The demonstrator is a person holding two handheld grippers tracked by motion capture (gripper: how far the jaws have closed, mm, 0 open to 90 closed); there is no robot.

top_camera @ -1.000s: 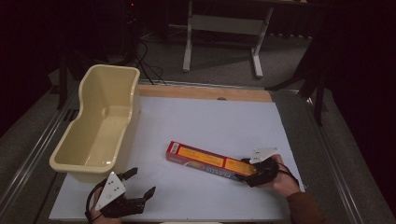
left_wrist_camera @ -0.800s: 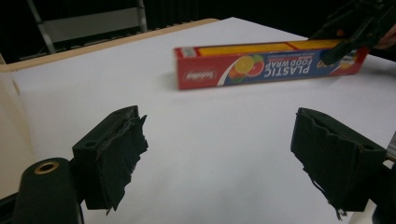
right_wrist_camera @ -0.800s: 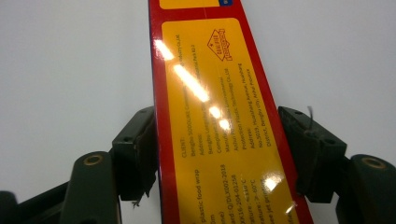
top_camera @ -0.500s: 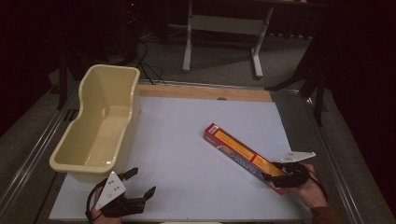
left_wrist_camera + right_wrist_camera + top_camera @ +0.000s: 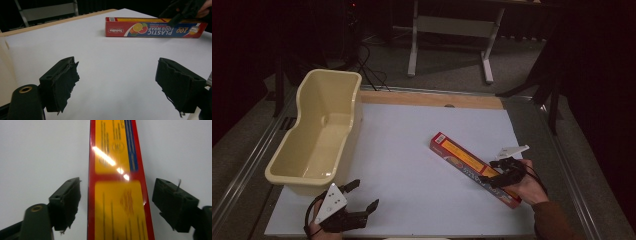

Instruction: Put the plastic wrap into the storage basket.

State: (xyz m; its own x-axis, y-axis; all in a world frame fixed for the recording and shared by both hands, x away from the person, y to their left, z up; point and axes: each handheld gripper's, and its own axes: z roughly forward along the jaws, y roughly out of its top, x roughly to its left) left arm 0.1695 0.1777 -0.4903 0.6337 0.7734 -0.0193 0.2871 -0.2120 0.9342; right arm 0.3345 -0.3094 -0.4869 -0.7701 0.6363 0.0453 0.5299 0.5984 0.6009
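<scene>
Here, your right gripper [image 5: 497,172] straddling the food wrap box [image 5: 462,160] with jaws apart, hiding its near end, your left gripper [image 5: 362,197] idling spread wide.

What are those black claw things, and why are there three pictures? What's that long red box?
A person sits at a white table and holds a pinching tool, called a gripper, in each hand. One picture comes from a camera up high, looking down on everything. The other two come from little cameras riding on the grippers, so you see each one's two black jaws sticking up from the bottom.

The left gripper is near the table's front edge with its jaws wide apart, holding nothing. The right gripper is over the long red box, with an open jaw on each side of it; it is not squeezing it. The box says "plastic food wrap". On the left stands an empty cream-coloured tub.
</scene>
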